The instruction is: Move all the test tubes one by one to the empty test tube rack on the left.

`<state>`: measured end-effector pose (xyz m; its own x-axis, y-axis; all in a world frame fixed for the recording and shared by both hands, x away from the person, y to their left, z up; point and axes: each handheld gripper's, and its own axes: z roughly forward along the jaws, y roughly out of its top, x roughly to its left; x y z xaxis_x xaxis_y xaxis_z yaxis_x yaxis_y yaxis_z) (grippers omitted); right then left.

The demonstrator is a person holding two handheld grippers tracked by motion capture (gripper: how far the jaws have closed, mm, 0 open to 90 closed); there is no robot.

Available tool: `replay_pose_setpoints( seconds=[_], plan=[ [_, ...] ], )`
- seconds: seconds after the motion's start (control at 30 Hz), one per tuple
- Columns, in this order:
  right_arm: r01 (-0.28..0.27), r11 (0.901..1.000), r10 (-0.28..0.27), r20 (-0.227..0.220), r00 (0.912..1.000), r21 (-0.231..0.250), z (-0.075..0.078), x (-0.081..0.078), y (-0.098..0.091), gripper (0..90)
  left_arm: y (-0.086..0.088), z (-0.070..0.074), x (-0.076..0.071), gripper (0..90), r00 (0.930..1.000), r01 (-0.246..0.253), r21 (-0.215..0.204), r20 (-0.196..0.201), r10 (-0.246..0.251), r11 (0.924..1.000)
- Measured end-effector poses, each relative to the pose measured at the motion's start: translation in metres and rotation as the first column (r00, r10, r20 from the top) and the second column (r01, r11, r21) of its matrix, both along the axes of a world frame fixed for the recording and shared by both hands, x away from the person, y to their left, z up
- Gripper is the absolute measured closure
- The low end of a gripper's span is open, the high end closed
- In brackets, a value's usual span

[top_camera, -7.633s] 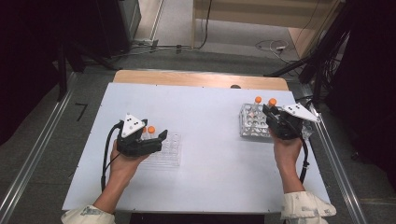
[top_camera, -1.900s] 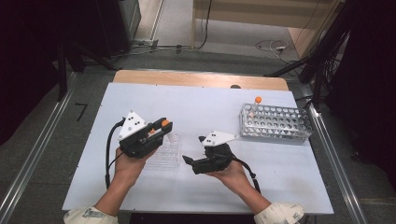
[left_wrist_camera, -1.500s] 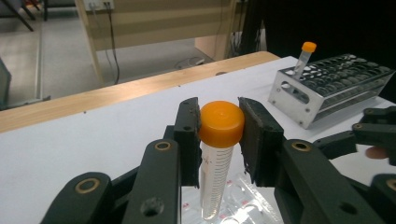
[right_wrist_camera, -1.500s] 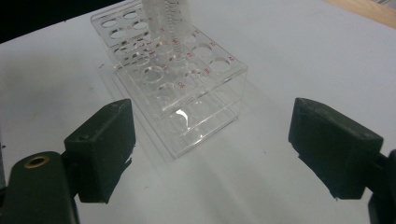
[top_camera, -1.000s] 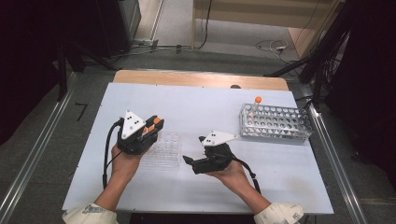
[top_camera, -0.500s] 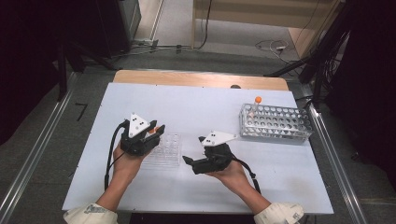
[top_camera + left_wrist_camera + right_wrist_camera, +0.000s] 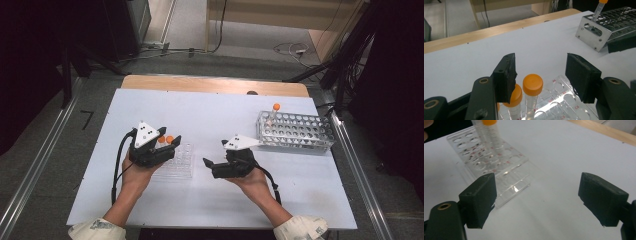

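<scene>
A clear plastic rack (image 7: 178, 163) lies left of centre on the white table, with two orange-capped tubes (image 7: 165, 139) standing side by side in it. My left gripper (image 7: 169, 145) hovers right over them. In the left gripper view its jaws have just been opening: my left gripper (image 7: 541, 67) is open, one tube (image 7: 532, 86) stands free between the pads and the other tube (image 7: 516, 96) sits half behind the left pad. My right gripper (image 7: 212, 156) rests low beside the rack's right end. My right gripper (image 7: 536, 192) is open and holds nothing, facing the rack (image 7: 491, 162).
A metal rack (image 7: 295, 133) with several holes stands at the right back of the table and holds one orange-capped tube (image 7: 274, 111). A wooden strip (image 7: 215, 85) runs along the table's far edge. Metal rails flank both sides.
The left gripper sank with the tube toward the clear rack, then its jaws opened and left the tube standing beside the other one. The right gripper stayed put.
</scene>
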<state>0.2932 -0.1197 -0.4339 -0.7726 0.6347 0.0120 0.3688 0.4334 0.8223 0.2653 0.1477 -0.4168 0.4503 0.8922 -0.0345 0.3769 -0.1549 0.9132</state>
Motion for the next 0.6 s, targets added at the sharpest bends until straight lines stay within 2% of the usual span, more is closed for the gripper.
replay_pose_setpoints(
  seconds=[0.13, 0.3, 0.4, 0.5, 0.6],
  plan=[
    [0.062, 0.998, -0.062, 0.012, 0.998, 0.014, 0.003, 0.007, -0.01, 13.6, 0.0, 0.0, 0.0, 38.4, 1.0, -0.002, -0.004, 0.002, 0.002, 1.0],
    [0.152, 0.9882, -0.153, 0.027, 0.9879, 0.017, 0.008, 0.017, -0.025, 13.6, 0.0, 0.0, 0.0, 32.8, 1.0, -0.009, -0.002, 0.002, 0.009, 1.0],
    [0.207, 0.978, -0.208, 0.046, 0.9771, 0.027, 0.013, 0.023, -0.037, 13.6, -0.001, 0.0, 0.0, 31.4, 0.9999, -0.01, 0.001, 0.001, 0.01, 0.9999],
    [0.259, 0.9647, -0.261, 0.046, 0.9641, 0.046, 0.018, 0.03, -0.05, 13.6, -0.001, -0.001, 0.0, 31.3, 0.9999, -0.011, 0.002, 0.001, 0.011, 0.9999],
    [0.317, 0.946, -0.32, 0.042, 0.9464, 0.067, 0.021, 0.038, -0.065, 13.6, -0.001, -0.001, 0.0, 31.3, 0.9999, -0.013, 0.003, 0.002, 0.013, 0.9999]
  ],
)
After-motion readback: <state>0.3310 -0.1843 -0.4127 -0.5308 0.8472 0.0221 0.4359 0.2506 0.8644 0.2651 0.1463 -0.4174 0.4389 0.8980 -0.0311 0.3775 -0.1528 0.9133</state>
